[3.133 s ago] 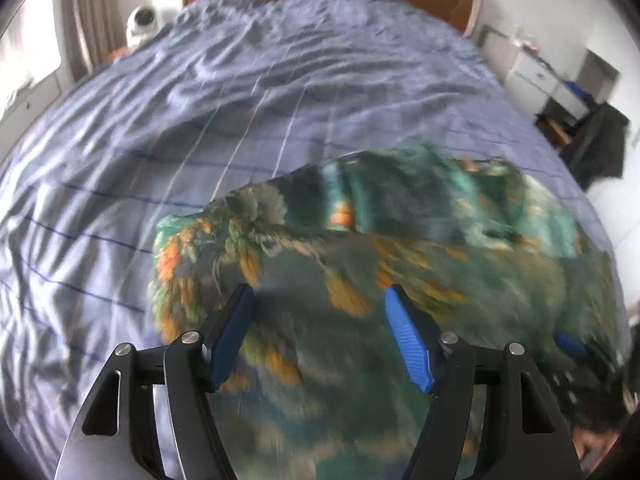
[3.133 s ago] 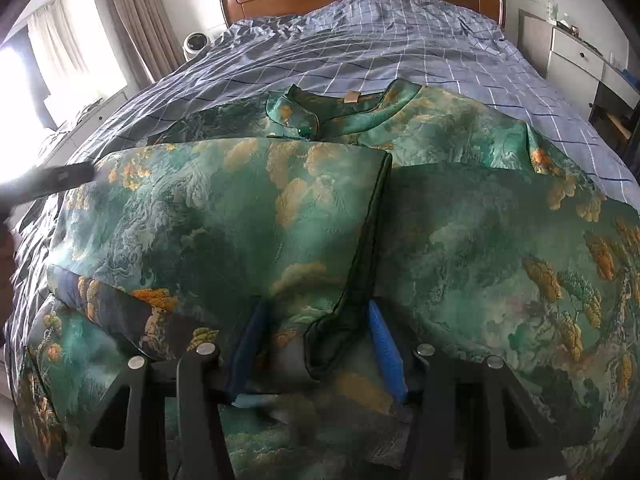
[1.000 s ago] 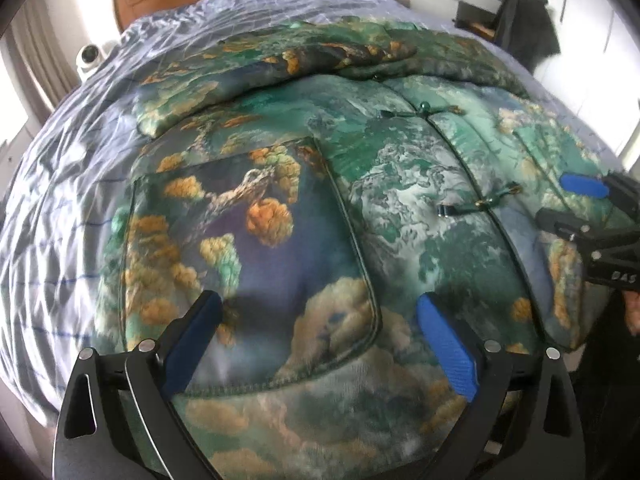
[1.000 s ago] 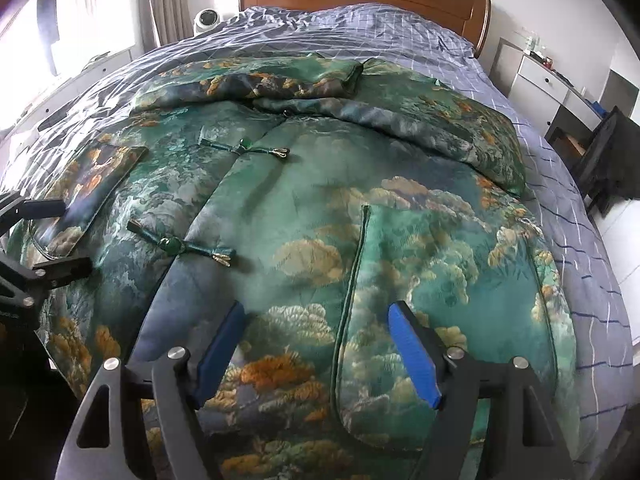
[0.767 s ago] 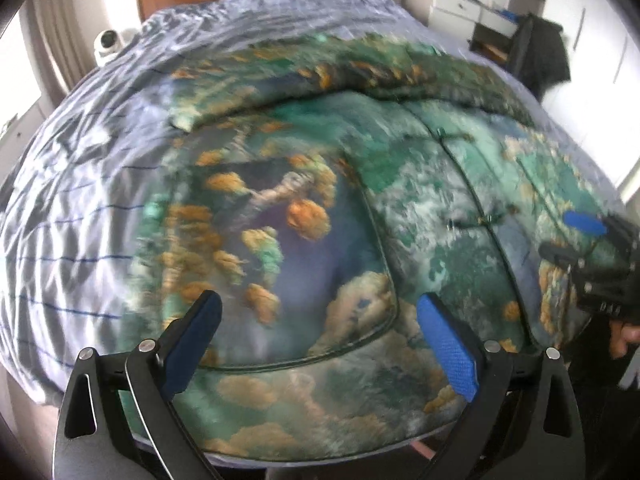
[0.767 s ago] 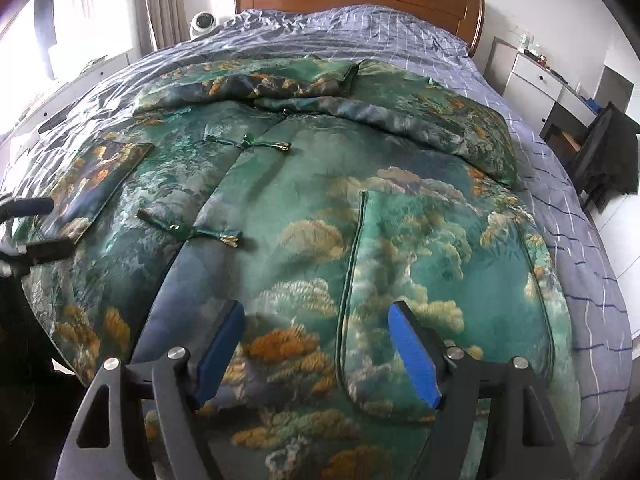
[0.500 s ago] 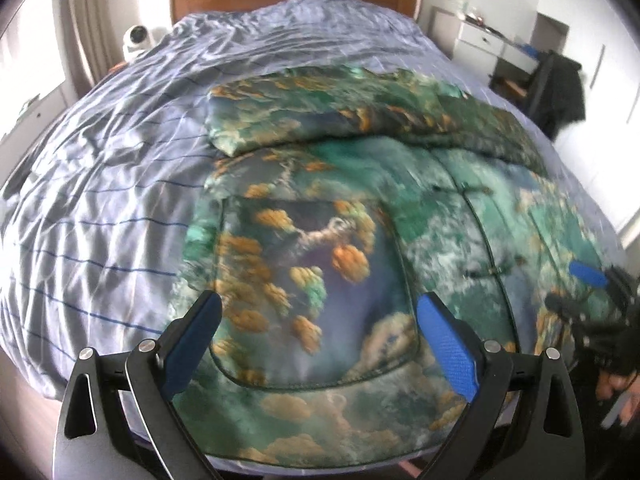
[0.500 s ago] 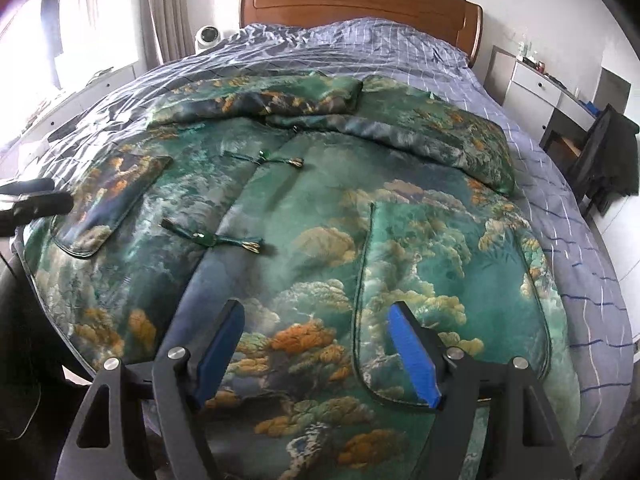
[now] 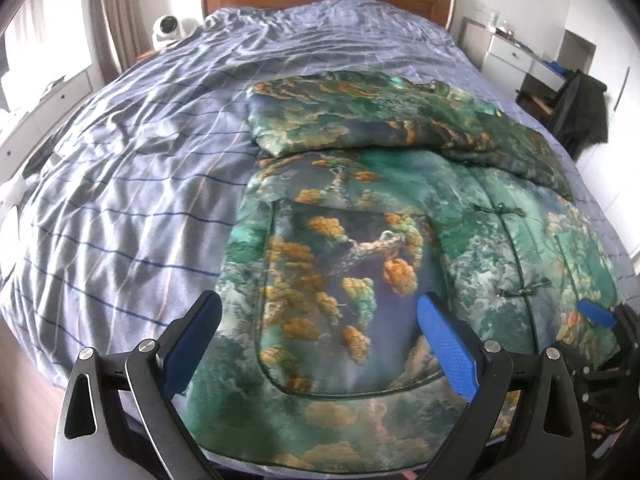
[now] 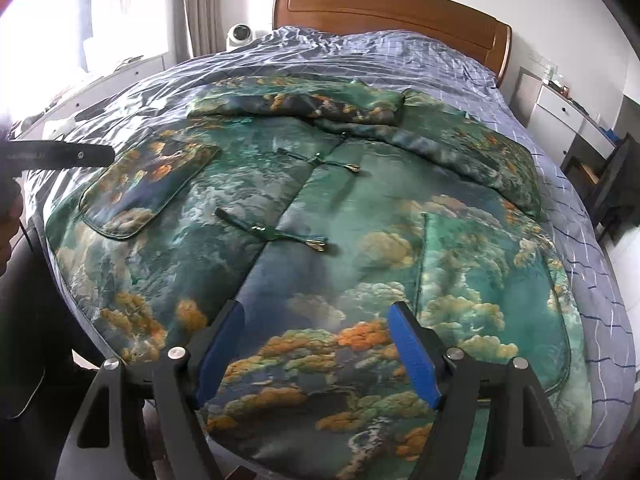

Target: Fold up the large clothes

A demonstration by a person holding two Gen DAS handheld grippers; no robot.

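1. Lying flat on the bed (image 9: 120, 184), the green landscape-print padded jacket (image 10: 280, 184) runs its long axis from the near hem up toward the headboard (image 10: 392, 12), sleeves folded across the top.
2. Both grippers hover just short of the hem, fingers spread wide, holding nothing.
3. The left gripper (image 9: 320, 340) faces the left patch pocket (image 9: 348, 288); the right gripper (image 10: 320, 344) faces the front opening's lower end.
4. My judgement: each takes its own hem side.

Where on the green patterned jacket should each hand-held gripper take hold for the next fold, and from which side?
Probably at the bottom hem of the green patterned jacket, which lies flat at the foot of the bed with its edge free. Come in from the foot, left hand-held gripper below the left pocket, right hand-held gripper beside the right pocket; both stand open.
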